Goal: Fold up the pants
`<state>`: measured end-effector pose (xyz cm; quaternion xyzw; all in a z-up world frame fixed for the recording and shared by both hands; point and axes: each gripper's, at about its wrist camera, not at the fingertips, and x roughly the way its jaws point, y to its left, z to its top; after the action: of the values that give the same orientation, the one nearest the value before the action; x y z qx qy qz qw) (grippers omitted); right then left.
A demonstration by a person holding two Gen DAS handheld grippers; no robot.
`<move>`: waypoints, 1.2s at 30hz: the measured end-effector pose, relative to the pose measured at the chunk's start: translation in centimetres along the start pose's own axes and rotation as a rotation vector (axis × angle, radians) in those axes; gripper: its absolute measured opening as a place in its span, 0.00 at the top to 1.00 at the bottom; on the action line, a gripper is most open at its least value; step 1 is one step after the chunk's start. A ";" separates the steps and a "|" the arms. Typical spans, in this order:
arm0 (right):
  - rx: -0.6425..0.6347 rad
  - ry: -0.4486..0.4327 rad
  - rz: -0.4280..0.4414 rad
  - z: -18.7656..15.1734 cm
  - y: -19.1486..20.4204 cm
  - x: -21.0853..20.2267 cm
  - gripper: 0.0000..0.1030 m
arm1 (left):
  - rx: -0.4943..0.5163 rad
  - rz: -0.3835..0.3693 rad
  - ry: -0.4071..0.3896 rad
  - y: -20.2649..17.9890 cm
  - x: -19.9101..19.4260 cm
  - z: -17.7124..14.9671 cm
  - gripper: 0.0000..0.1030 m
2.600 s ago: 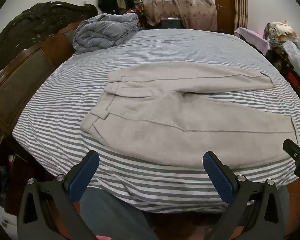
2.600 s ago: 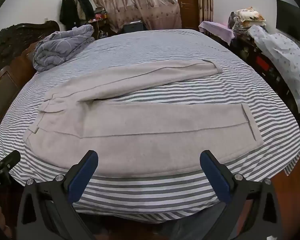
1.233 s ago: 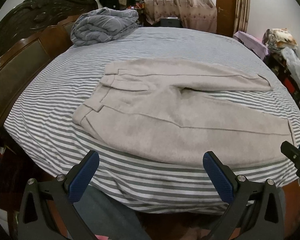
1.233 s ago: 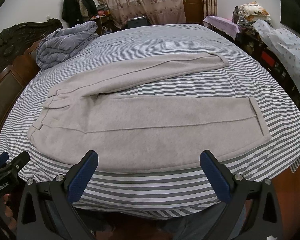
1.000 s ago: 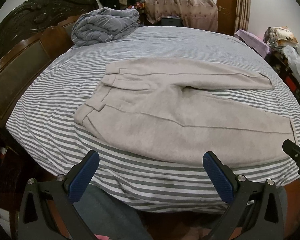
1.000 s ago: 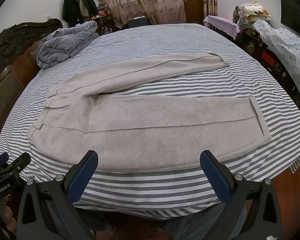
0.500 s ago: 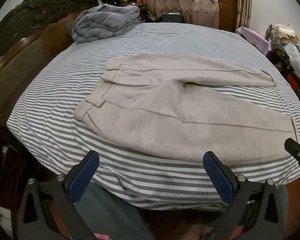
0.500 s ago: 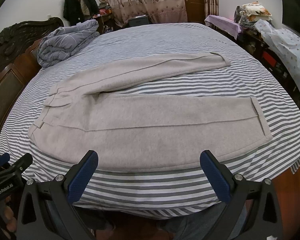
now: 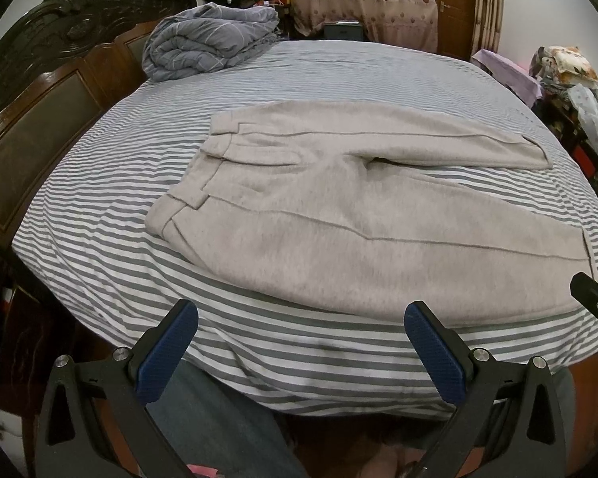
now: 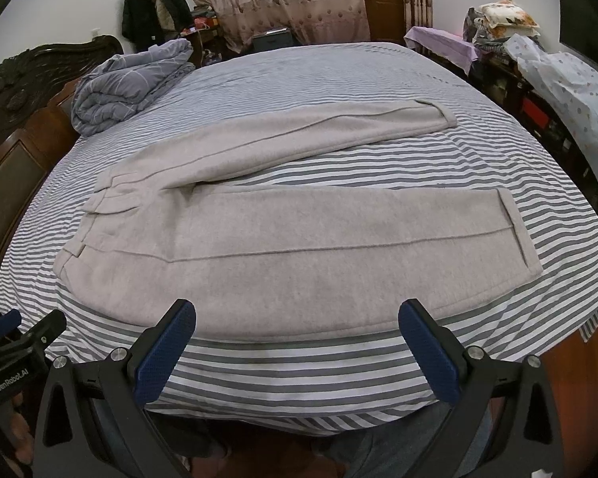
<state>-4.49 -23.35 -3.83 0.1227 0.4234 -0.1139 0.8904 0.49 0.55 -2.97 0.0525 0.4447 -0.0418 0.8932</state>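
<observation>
Crosswise: pants [image 10: 227, 263] flat, waistband left, cuffs right.

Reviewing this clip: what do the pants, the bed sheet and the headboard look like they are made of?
Pants: thick, matte beige knit, probably fleece or a wool blend; the surface looks fuzzy and the folds are soft.
Bed sheet: thin woven fabric, likely cotton, printed in grey and white stripes, lightly wrinkled.
Headboard: dark carved wood with a glossy varnish; the inset panels look padded, perhaps leather, hard to tell.
</observation>
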 end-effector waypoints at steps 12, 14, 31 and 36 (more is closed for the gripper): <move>-0.008 0.001 0.000 0.1 -0.1 0.1 0.02 | -0.003 -0.006 0.012 0.1 0.6 0.0 0.00; -0.008 0.002 0.003 0.1 -0.1 0.1 0.02 | -0.002 -0.005 0.012 0.1 0.6 0.0 0.00; -0.025 0.004 0.006 0.1 -0.3 0.8 0.02 | 0.005 -0.019 0.013 1.2 2.7 1.0 0.00; -0.040 0.011 0.004 0.7 -0.3 1.6 0.02 | 0.005 -0.028 -0.007 3.2 3.8 2.6 0.00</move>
<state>-3.08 -23.97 -4.69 0.1063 0.4304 -0.1029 0.8904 5.19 3.31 -4.24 0.0482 0.4420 -0.0558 0.8940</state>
